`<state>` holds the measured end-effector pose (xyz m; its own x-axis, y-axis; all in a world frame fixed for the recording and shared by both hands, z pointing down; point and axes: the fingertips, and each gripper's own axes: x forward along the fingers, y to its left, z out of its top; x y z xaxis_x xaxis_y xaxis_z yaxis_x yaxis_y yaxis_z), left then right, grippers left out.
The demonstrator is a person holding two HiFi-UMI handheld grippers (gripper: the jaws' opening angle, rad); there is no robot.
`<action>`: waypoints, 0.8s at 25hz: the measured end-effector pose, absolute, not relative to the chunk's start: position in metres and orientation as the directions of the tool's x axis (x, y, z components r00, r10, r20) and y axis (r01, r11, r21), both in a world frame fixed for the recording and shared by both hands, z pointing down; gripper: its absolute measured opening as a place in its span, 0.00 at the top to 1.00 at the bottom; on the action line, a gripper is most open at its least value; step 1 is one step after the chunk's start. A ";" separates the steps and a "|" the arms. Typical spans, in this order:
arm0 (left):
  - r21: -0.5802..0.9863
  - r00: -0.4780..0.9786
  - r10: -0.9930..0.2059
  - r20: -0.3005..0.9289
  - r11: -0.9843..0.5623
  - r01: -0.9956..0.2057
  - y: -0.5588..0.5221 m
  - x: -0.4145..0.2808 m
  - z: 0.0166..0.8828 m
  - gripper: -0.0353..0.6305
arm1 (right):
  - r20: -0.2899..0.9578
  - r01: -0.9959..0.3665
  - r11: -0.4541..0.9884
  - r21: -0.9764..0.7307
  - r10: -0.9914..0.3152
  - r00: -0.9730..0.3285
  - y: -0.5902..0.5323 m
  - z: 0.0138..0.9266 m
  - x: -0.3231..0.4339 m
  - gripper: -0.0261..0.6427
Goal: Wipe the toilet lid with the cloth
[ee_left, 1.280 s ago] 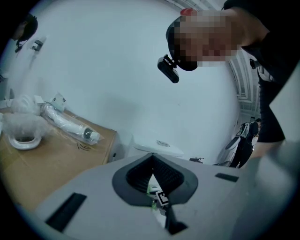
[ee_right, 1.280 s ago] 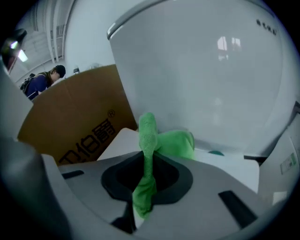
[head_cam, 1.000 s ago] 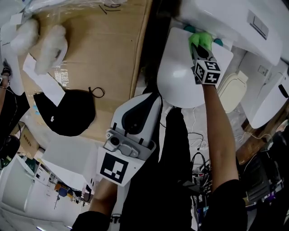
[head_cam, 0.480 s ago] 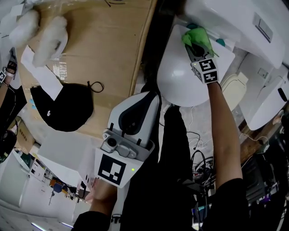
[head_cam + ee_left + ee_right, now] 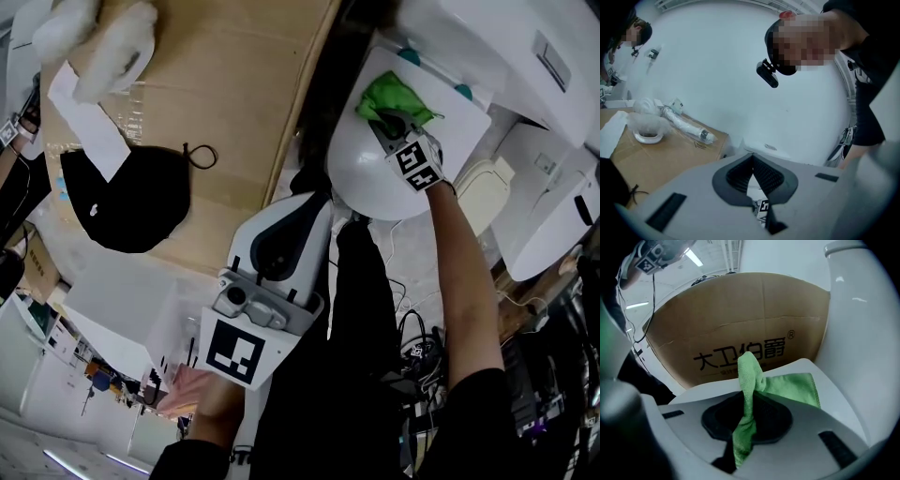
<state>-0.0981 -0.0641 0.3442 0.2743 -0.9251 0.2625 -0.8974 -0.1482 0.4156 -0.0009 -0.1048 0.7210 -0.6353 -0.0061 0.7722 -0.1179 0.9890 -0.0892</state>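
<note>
Right gripper view alone shows right tongs (image 5: pixel 747 420) clamped on green cloth (image 5: pixel 790 386).

Bright, even light is washing my head view, the toilet lid (image 5: pixel 366 178) is gleaming softly, and ceiling strips (image 5: pixel 695 258) are glaring in my right gripper view. Both gripper views are bending hard, darkening at the corners, blurring up close.
</note>
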 end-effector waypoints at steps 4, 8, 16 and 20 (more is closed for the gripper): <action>0.419 0.258 -0.931 0.259 -0.132 -0.898 -0.053 -0.096 0.343 0.95 | 0.766 -0.051 0.991 -0.124 0.063 -0.640 -0.059 0.723 0.006 0.89; 0.422 0.246 -0.934 0.258 -0.120 -0.899 -0.045 -0.092 0.344 0.95 | 0.755 -0.010 0.987 -0.161 0.117 -0.645 -0.013 0.725 0.016 0.89; 0.422 0.258 -0.931 0.259 -0.132 -0.897 -0.035 -0.079 0.342 0.95 | 0.758 0.081 0.967 -0.241 0.239 -0.607 0.095 0.730 0.046 0.89; 0.421 0.273 -0.926 0.262 -0.145 -0.895 -0.034 -0.076 0.342 0.95 | 0.762 0.062 0.963 -0.264 0.248 -0.599 0.127 0.733 0.052 0.89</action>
<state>-0.0763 -0.0339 0.3424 0.2729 -0.9257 0.2619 -0.8954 -0.1448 0.4211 0.0521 0.1269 0.7335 -0.5986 0.2475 0.7618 0.0619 0.9625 -0.2641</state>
